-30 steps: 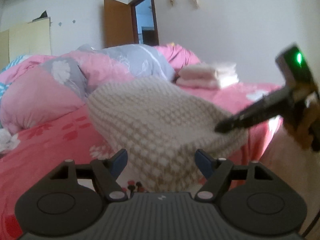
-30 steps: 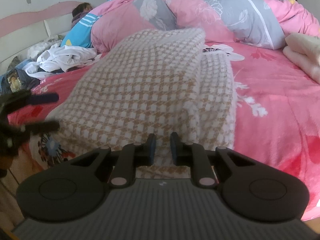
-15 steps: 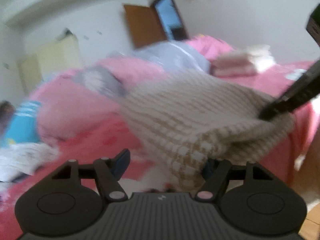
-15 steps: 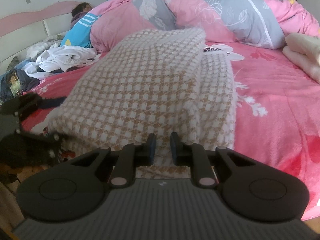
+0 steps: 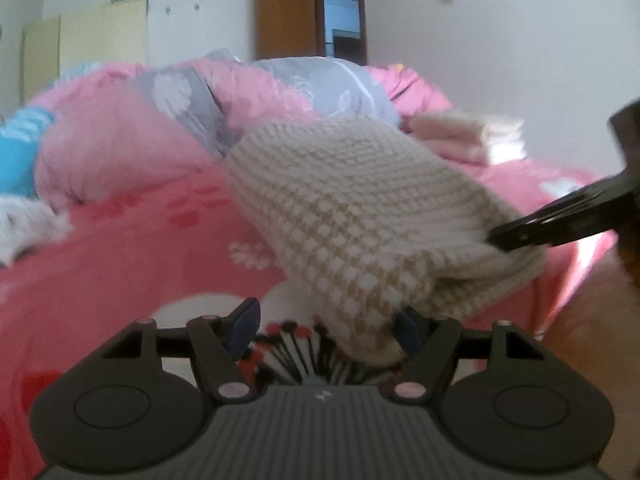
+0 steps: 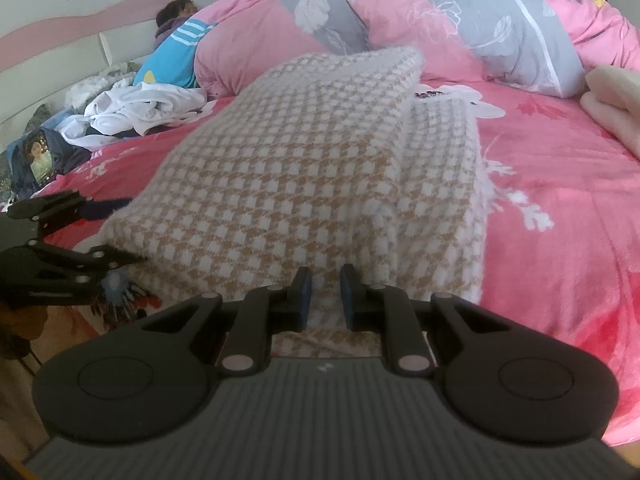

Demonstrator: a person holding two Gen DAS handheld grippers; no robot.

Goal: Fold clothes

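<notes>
A beige-and-white houndstooth knit garment (image 6: 312, 168) lies folded on the pink bed (image 6: 560, 184), its near edge raised. In the right wrist view my right gripper (image 6: 325, 296) is shut on that near hem. The left wrist view shows it from the side (image 5: 520, 236), pinching the garment's (image 5: 360, 208) right edge. My left gripper (image 5: 326, 322) stands open at the garment's near left corner. The corner hangs between the fingers, close to the right finger (image 5: 408, 324), and no pad presses on it. In the right wrist view the left gripper (image 6: 136, 229) sits at the garment's left edge.
A bunched pink and grey duvet (image 5: 120, 152) fills the back of the bed. Folded cream and pink towels (image 5: 468, 136) are stacked at the far right. White clothes (image 6: 132, 112) lie heaped at the left, beside a person (image 6: 176, 52) lying in a blue top.
My left gripper has swung in to the garment's near left corner, which now hangs between its open fingers. The right gripper has kept still, gripping the hem.
</notes>
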